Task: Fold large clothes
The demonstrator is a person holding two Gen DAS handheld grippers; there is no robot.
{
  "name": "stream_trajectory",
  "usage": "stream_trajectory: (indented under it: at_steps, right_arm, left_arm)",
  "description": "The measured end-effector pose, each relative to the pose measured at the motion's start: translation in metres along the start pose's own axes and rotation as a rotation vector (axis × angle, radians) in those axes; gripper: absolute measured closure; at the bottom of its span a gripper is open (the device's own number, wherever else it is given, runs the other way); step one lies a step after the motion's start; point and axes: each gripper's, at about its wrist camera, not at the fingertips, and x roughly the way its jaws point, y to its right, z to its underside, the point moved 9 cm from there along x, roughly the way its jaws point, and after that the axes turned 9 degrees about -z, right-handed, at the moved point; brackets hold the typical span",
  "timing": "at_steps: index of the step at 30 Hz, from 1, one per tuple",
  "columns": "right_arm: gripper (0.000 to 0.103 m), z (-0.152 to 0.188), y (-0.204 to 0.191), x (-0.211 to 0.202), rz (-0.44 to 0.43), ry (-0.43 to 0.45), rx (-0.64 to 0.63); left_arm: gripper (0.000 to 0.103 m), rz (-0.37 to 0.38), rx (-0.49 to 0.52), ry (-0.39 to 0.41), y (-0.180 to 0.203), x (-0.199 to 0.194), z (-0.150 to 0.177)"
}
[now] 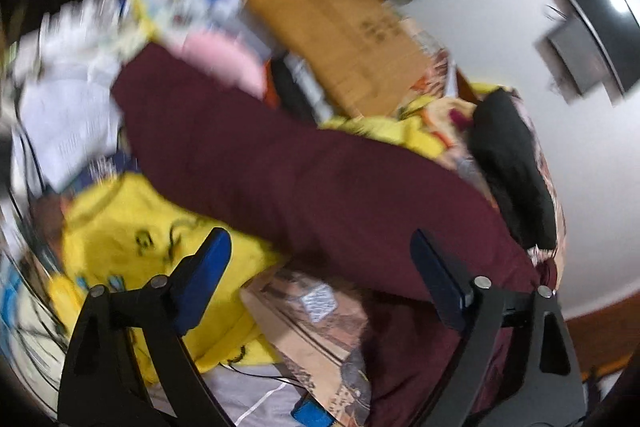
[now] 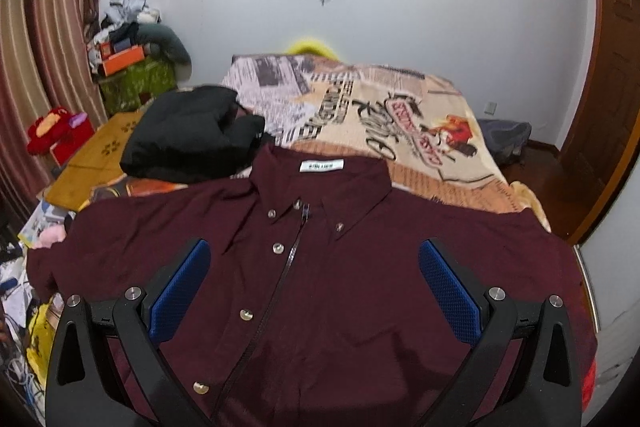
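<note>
Shirt (image 2: 320,287), maroon, lies face-up on the bed (image 2: 420,131); both grippers' fingers (image 2: 180,291) gape apart, empty. Pinch sleeve edges squarely before you fold inward.

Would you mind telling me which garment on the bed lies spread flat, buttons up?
The maroon shirt, lying flat under the open right gripper; the black garment beside its collar is bunched up.

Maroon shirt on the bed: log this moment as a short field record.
garment: maroon shirt, spread front up, collar away from the right wrist camera
surface: bed with printed blanket
beside it: black garment, near the shirt's collar
left gripper: jaws open, nothing held
right gripper: jaws open over the shirt front
fold: not started
</note>
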Motion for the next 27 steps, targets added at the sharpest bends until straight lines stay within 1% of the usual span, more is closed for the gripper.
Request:
stream_trajectory:
  at_steps: [3,7,11,12,14,15,17,18,19,20,24,27]
  right_arm:
    - [0.000,0.001,0.000,0.011,0.003,-0.023,-0.011]
    - [0.000,0.005,-0.001,0.016,0.011,-0.050,-0.023]
    - [0.000,0.002,0.001,0.021,0.014,-0.059,-0.028]
    - [0.000,0.002,0.002,0.020,0.018,-0.061,-0.029]
    - [0.000,0.001,0.003,0.022,0.021,-0.064,-0.031]
    - [0.000,0.002,0.004,0.021,0.024,-0.066,-0.031]
    - [0.000,0.001,0.003,0.021,0.027,-0.066,-0.032]
    - [0.000,0.001,0.004,0.019,0.029,-0.065,-0.032]
    - [0.000,0.000,0.005,0.018,0.030,-0.061,-0.034]
    - [0.000,0.000,0.004,0.016,0.033,-0.058,-0.034]
    - [0.000,-0.002,0.005,0.009,0.033,-0.046,-0.031]
    - [0.000,-0.005,0.006,0.000,0.038,-0.023,-0.040]
  left_arm:
    - [0.013,0.042,-0.104,-0.085,-0.017,0.031,0.005]
    - [0.014,0.107,-0.227,-0.177,-0.030,0.063,0.010]
    - [0.032,0.115,-0.340,-0.224,-0.045,0.092,0.011]
    - [0.034,0.119,-0.357,-0.223,-0.048,0.098,0.008]
    - [0.044,0.106,-0.379,-0.205,-0.050,0.101,0.004]
    - [0.047,0.098,-0.378,-0.191,-0.050,0.100,0.001]
    - [0.066,0.052,-0.346,-0.151,-0.049,0.094,-0.004]
    - [0.071,0.021,-0.317,-0.121,-0.048,0.087,-0.006]
    - [0.086,0.005,-0.287,-0.095,-0.045,0.082,-0.009]
    - [0.091,-0.011,-0.238,-0.060,-0.039,0.073,-0.013]
    - [0.097,-0.056,-0.137,0.058,-0.020,0.045,-0.034]
    - [0.099,-0.055,-0.071,0.150,0.005,0.017,-0.053]
